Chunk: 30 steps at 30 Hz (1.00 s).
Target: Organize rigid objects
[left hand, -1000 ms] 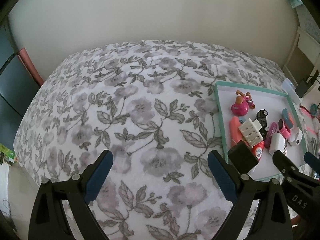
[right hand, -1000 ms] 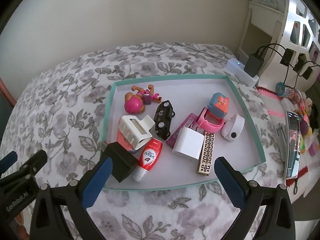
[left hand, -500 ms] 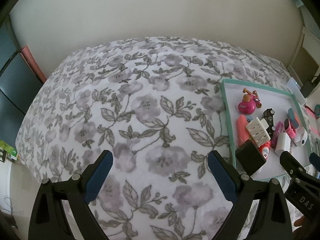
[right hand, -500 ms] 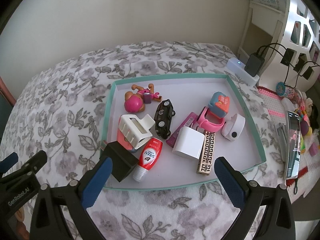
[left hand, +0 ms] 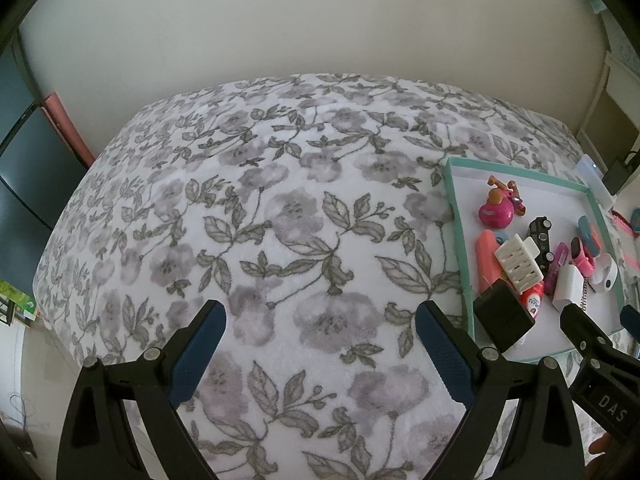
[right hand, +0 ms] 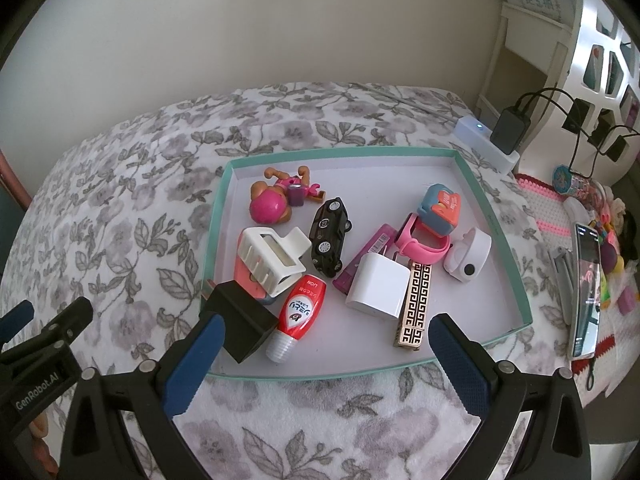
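A teal-rimmed tray (right hand: 340,151) lies on the floral bedspread and holds several small things. Among them are a black block (right hand: 240,320) at the near left corner, a red tube (right hand: 298,310), a white hair claw (right hand: 272,260), a black toy car (right hand: 330,236), a pink doll (right hand: 272,204), a white charger (right hand: 378,286) and a gold patterned bar (right hand: 416,308). My right gripper (right hand: 327,323) hangs open over the tray's near edge, holding nothing. Left of the tray (left hand: 456,216), my left gripper (left hand: 320,312) is open above bare bedspread (left hand: 280,220).
A phone (right hand: 586,288) and small toys on a pink mat (right hand: 540,216) lie right of the tray. A white power strip (right hand: 484,136) with plugged chargers sits at the bed's far right corner. A wall runs behind the bed. A dark cabinet (left hand: 20,160) stands at the left.
My left gripper has drifted a little to the left, so the tray sits further right in its view. The right gripper and the tray's contents look unmoved.
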Available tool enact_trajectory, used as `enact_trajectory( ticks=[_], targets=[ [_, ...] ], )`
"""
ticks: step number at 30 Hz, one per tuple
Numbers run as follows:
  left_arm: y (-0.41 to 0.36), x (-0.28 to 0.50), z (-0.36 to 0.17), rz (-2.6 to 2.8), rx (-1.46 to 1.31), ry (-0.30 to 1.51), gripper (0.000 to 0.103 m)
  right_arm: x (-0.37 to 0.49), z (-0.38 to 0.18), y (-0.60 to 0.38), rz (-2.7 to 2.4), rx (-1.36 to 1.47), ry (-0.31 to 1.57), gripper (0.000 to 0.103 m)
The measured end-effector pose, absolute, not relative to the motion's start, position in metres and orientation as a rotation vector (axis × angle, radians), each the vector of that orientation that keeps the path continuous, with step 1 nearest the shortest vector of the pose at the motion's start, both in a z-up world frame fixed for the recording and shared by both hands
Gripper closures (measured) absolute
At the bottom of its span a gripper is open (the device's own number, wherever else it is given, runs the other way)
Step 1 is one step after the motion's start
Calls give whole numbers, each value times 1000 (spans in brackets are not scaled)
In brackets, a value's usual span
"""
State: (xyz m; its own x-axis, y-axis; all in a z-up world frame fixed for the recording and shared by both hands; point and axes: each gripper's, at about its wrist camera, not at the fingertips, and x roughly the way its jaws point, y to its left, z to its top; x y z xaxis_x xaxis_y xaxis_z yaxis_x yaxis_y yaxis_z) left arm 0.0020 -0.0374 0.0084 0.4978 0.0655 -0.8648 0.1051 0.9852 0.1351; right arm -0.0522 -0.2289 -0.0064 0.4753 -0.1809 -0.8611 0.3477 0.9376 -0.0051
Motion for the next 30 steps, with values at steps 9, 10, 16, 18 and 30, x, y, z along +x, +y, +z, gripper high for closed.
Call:
enact_trajectory(
  ticks=[9,10,16,18,30],
  targets=[
    [-36,3,7,-19,175,1055,7,-52,-8,-229,-319,171,1032,0],
    [-36,3,7,-19,175,1055,7,-52,-8,-229,-320,171,1033,0],
    [-35,3,7,-15,173,1056,7,-52,-9,-229,-320,170,1033,0],
    [-35,3,6,-13,173,1057,7,-52,-8,-229,-319,170,1034,0],
    [-34,3,6,-9,172,1059,7,-51,-9,-228,-322,171,1034,0]
  ],
)
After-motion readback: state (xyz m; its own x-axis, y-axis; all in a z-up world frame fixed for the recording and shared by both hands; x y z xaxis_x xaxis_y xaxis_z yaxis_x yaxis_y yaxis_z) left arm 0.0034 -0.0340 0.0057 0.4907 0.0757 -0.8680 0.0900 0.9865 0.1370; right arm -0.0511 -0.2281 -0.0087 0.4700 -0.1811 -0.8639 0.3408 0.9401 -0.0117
